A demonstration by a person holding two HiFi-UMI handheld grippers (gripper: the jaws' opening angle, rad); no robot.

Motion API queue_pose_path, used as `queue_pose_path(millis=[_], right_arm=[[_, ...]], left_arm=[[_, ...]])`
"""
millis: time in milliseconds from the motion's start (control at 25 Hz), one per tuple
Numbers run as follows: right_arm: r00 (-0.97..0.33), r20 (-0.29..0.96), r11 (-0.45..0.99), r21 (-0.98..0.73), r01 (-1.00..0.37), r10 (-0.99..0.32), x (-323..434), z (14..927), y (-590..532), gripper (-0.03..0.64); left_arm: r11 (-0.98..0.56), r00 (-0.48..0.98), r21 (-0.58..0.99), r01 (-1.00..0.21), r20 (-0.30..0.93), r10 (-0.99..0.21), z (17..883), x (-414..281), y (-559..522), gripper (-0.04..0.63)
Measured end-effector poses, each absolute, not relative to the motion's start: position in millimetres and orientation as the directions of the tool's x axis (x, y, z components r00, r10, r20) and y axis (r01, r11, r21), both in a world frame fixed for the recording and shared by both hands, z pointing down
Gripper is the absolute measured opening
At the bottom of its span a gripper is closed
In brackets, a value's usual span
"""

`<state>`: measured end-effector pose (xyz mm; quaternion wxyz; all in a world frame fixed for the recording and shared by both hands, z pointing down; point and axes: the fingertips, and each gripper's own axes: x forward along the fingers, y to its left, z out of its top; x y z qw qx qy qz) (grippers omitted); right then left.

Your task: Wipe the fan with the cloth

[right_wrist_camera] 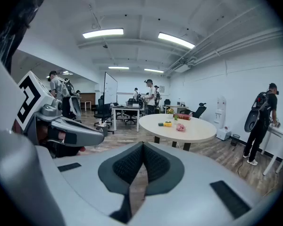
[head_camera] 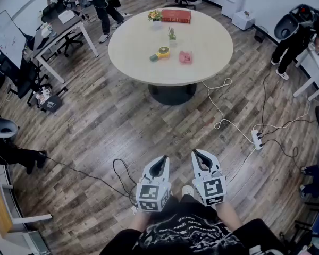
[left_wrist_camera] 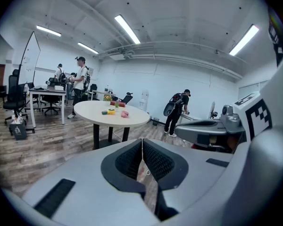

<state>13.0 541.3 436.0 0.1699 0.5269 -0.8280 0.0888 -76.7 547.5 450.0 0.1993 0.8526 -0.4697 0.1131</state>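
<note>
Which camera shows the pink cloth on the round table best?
The head view: it looks down on the pink cloth, so its whole top shows. Both gripper views show the cloth only as a small, far-off blob, side-on.

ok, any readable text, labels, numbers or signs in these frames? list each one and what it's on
No text reads clearly in any view.
black shirt: white print, too blurred to read.
red box on the round table: any label is too small to read.
whiteboard: nothing legible.
marker cubes: black and white square patterns only, no letters or numbers.
</note>
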Motion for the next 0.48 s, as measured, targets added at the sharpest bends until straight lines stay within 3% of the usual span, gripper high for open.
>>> queue_pose_path(millis=[480], right_arm=[[-0.339,0.389,0.378,0.026,-0.925,-0.857,43.7,441.8,592.3,0.005]], left_arm=[[-0.458,0.511,0.228,-0.859,0.370,-0.775,442.9,-70.9,586.6,0.026]])
